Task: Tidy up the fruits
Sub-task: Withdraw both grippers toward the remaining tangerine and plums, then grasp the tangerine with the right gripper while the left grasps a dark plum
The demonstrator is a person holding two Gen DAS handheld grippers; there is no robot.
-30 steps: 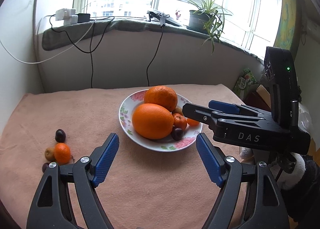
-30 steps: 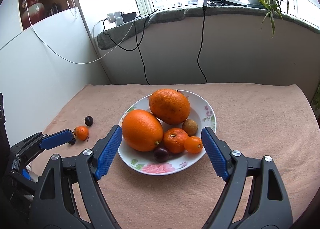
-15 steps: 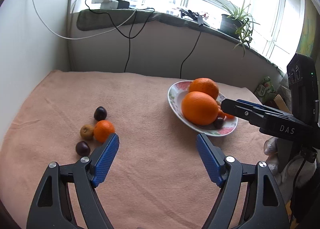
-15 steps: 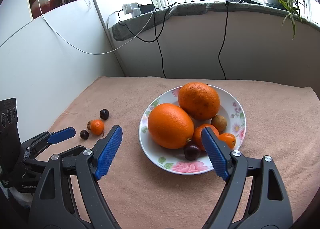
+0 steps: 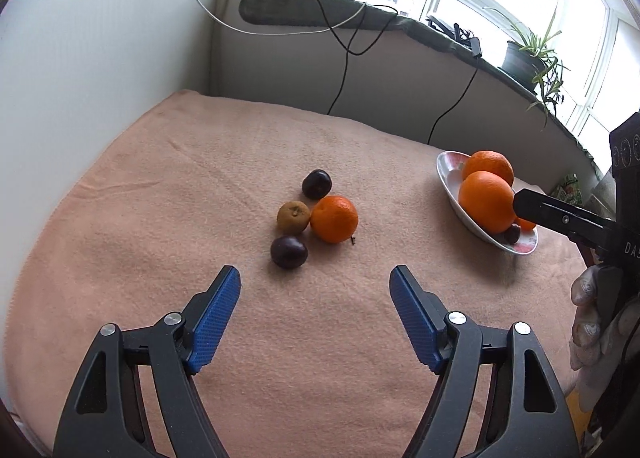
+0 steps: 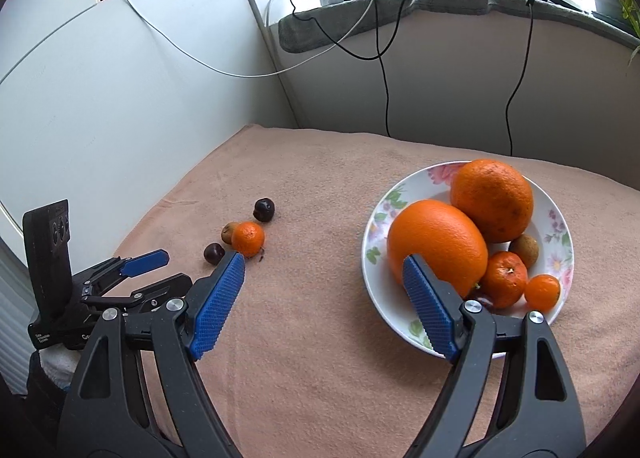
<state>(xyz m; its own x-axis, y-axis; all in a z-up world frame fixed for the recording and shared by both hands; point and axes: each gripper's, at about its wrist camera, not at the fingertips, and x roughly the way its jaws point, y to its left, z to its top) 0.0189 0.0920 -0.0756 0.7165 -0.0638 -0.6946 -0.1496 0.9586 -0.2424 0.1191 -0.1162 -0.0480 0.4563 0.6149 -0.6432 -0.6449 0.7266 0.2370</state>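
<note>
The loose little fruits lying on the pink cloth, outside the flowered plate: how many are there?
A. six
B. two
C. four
C: two dark round plums, one brownish round fruit and one small orange mandarin lie clustered on the pink cloth, apart from the white flowered plate.

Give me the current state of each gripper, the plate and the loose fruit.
left gripper: open, empty, short of the loose fruit
right gripper: open, empty
plate: upright, holding fruit
two big oranges: in the plate, touching
small mandarin: loose on the cloth
brown fruit: loose, against the mandarin
two dark fruits: loose on the cloth
</note>
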